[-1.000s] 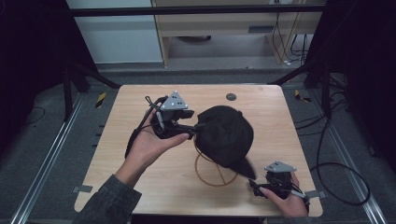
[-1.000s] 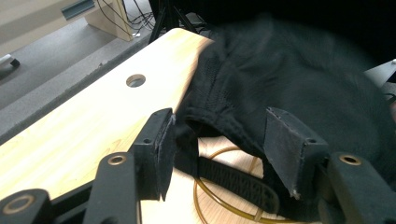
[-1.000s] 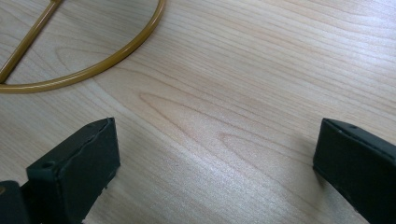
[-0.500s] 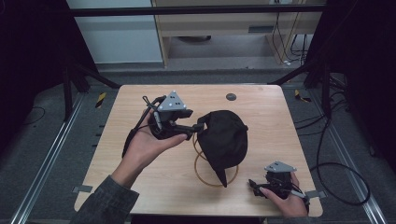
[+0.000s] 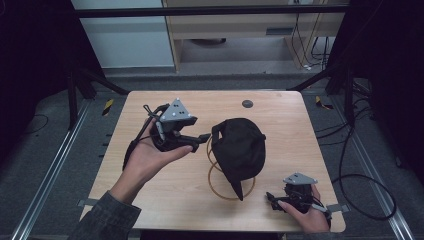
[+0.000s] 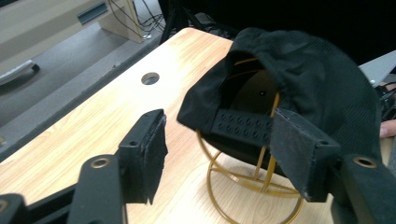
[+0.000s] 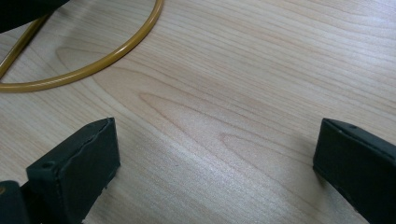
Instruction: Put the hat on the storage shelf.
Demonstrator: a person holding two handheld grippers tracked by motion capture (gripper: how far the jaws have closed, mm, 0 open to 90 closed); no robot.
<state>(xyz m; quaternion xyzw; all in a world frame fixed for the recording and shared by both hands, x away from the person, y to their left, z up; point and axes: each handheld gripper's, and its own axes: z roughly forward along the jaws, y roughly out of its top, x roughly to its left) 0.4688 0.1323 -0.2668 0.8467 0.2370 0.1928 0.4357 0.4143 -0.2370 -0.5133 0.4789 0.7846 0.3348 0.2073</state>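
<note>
two black jaws of the left gripper (image 5: 202, 141) stand apart, having just been opening, with only the plastic snap strap at the back of the black fabric baseball cap (image 5: 241, 149) near them; the pads press on nothing. the cap sits draped over the gold wire dome-shaped hat stand (image 5: 220, 182) in the middle of the pale wooden table (image 5: 150, 200), its peak hanging down toward the person's edge. so the hanging looks done, and what is left seems only to draw the left gripper away. the right gripper (image 5: 272, 198) rests low at the table's near right corner, jaws wide and empty, the stand's base ring just ahead of it. the cap covers the upper part of the stand, so how squarely it sits cannot be told; its front is hard to make out in the dark cloth.
</note>
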